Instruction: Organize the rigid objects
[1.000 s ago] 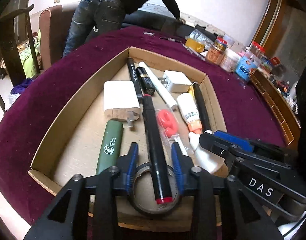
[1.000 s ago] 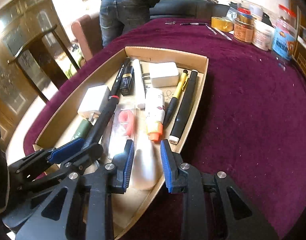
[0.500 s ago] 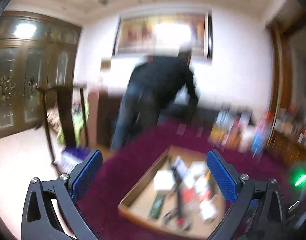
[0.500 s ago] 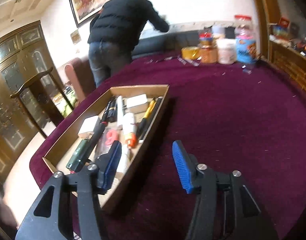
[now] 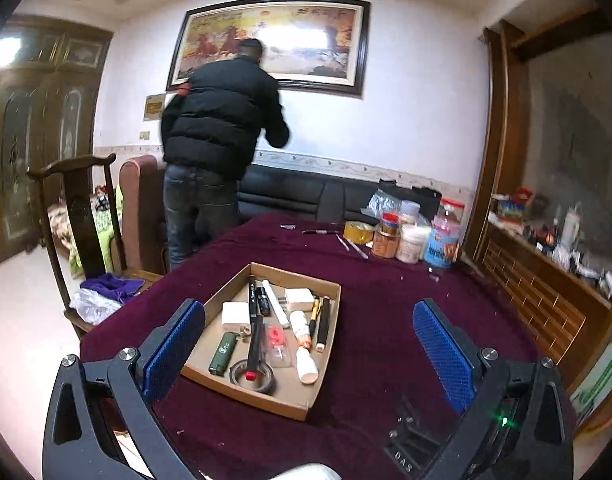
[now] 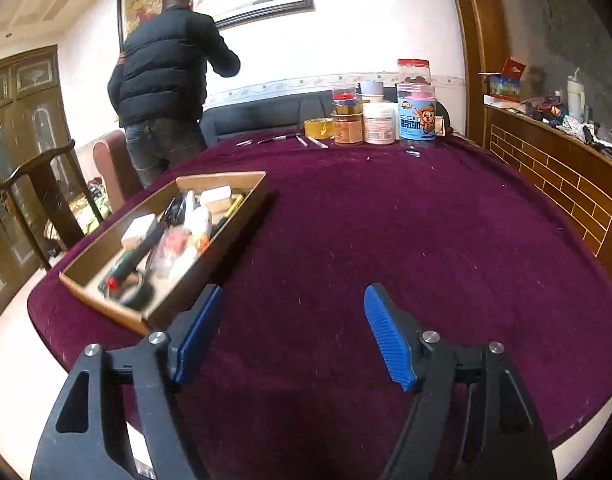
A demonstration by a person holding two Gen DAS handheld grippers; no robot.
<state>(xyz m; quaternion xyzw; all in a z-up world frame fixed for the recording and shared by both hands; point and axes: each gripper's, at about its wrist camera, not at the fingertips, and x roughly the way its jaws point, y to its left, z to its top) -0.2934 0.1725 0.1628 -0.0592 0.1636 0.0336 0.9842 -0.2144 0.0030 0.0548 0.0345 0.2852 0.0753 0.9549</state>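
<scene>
Ahead at twelve o'clock of left claw (image 5: 307, 354), spread and empty: box (image 5: 306, 407), probably full, long axis running away; right claw (image 6: 294, 334), opening on nothing, has it at ten.

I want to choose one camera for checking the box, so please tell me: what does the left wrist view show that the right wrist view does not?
Only the left wrist view shows the left gripper, wide open and empty, and the box contents sharply from above. Only the right wrist view shows the right gripper, jaws opening over bare cloth, nothing between them. Both show the cardboard box and the jars.
</scene>
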